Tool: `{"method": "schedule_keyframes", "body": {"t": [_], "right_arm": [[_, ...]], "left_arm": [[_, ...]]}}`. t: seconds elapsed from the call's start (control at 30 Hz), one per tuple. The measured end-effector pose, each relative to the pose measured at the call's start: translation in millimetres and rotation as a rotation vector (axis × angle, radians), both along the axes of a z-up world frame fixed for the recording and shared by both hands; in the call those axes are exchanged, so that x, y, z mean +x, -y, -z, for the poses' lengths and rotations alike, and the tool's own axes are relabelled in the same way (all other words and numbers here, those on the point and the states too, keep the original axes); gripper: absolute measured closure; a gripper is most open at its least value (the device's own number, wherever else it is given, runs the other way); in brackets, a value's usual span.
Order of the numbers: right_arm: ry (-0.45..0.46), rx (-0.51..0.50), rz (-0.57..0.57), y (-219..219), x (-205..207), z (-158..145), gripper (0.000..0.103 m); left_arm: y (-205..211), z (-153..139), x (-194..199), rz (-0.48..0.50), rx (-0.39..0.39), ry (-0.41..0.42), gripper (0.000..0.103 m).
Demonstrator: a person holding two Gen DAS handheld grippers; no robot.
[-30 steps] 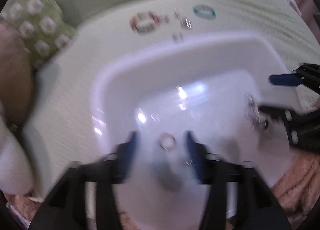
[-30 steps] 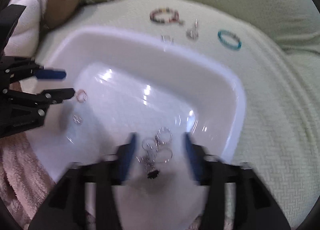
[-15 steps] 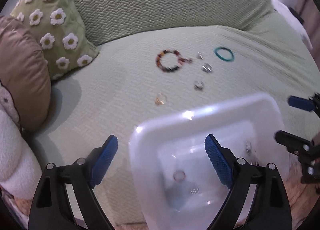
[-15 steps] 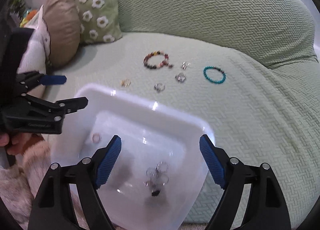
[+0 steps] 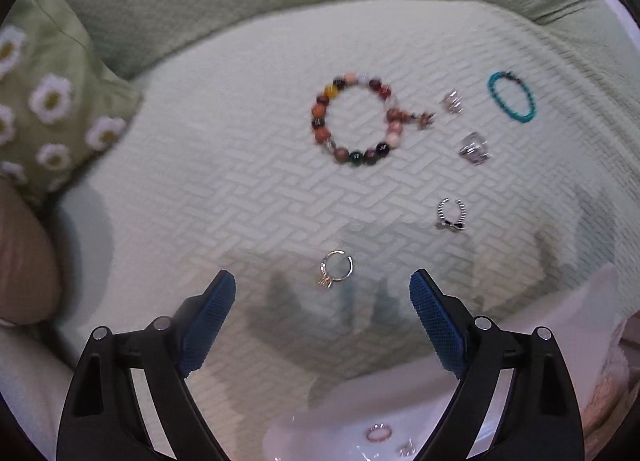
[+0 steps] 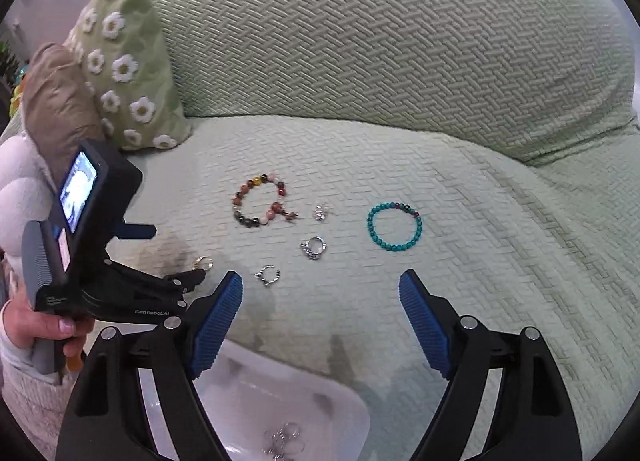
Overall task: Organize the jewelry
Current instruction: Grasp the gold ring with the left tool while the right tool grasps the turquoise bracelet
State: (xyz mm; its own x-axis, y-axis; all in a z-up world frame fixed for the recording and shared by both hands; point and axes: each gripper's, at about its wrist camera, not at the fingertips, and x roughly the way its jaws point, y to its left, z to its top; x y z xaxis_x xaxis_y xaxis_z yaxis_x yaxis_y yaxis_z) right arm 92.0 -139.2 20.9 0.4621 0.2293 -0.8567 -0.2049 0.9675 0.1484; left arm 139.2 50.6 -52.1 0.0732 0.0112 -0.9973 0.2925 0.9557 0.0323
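Note:
On the green sofa seat lie a multicoloured bead bracelet (image 5: 354,121) (image 6: 260,201), a teal bead bracelet (image 5: 512,97) (image 6: 395,227), two silver rings (image 5: 474,149) (image 6: 313,248), a small striped ring (image 5: 452,215) (image 6: 268,273) and a gold ring (image 5: 337,269) (image 6: 203,262). My left gripper (image 5: 322,293) is open, just short of the gold ring, which lies between its fingers. My right gripper (image 6: 320,293) is open and empty above the seat. A white tray (image 5: 560,325) (image 6: 344,405) in front holds several rings (image 6: 284,437).
A daisy-patterned green cushion (image 6: 124,61) and a brown cushion (image 6: 56,101) lean at the left. The sofa backrest (image 6: 380,41) rises behind the jewelry. A person's hand (image 6: 44,327) holds the left gripper's handle at the left edge of the right wrist view.
Both grippers have risen out of the tray and opened wide. The left one has moved forward over the seat to the gold ring. The tray now sits low in both views.

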Motion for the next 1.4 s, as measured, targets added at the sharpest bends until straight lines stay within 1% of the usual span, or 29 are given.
{"method": "schedule_keyframes", "body": {"t": [0.07,0.13,0.23,0.27,0.33,0.37,0.4,0.47,0.57,0.6,0.63,0.7,0.73,0.8,0.97,1.0,1.13,1.17,1.27,1.4], "right_arm": [[-0.016,-0.013,0.005,3,2,10,0.023],[-0.026,-0.021,0.007,4,2,16,0.023],[-0.030,-0.019,0.009,4,2,20,0.023],[-0.031,-0.020,0.008,3,2,21,0.023],[-0.032,-0.023,0.003,1,1,21,0.023],[-0.033,-0.025,0.002,1,1,22,0.023],[-0.035,-0.027,0.002,1,1,23,0.023],[-0.038,-0.030,0.006,2,1,24,0.023],[-0.043,-0.027,0.012,4,1,26,0.023],[-0.043,-0.026,0.012,4,2,26,0.023],[-0.045,-0.027,0.013,4,2,27,0.023],[-0.045,-0.033,0.019,4,3,30,0.023],[-0.048,-0.036,0.019,4,3,31,0.023],[-0.056,-0.040,0.021,3,4,35,0.023],[-0.072,-0.051,0.039,6,9,43,0.023],[-0.075,-0.051,0.042,7,12,44,0.023],[-0.084,-0.039,0.088,14,35,43,0.023],[-0.098,-0.032,0.109,17,46,45,0.023],[-0.133,-0.062,0.160,22,73,58,0.023],[-0.181,-0.080,0.196,23,101,81,0.023]], "left_arm": [[0,12,2,0.008,0.004,-0.032,0.019],[2,19,3,0.020,0.009,-0.043,0.022],[2,30,3,0.016,-0.012,-0.079,0.034],[2,36,3,0.015,-0.014,-0.104,0.040],[2,38,3,0.015,-0.012,-0.105,0.040],[2,37,3,0.018,-0.013,-0.101,0.042],[2,36,3,0.019,-0.019,-0.094,0.048],[0,36,5,0.007,-0.022,-0.091,0.052],[-2,34,12,-0.003,-0.036,-0.090,0.055],[-3,33,12,-0.005,-0.037,-0.084,0.060],[-7,34,14,-0.009,-0.035,-0.077,0.063],[-13,31,18,-0.042,-0.054,-0.068,0.085],[-18,30,20,-0.062,-0.070,-0.072,0.084],[-24,30,21,-0.062,-0.087,-0.071,0.084],[-27,26,20,-0.061,-0.085,-0.052,0.084],[-23,26,14,-0.063,-0.084,-0.044,0.084],[-25,10,17,-0.082,-0.101,-0.005,0.084],[-27,5,17,-0.086,-0.109,0.007,0.084],[-32,-4,14,-0.085,-0.118,0.029,0.084],[-35,-7,11,-0.077,-0.121,0.031,0.084]]}}
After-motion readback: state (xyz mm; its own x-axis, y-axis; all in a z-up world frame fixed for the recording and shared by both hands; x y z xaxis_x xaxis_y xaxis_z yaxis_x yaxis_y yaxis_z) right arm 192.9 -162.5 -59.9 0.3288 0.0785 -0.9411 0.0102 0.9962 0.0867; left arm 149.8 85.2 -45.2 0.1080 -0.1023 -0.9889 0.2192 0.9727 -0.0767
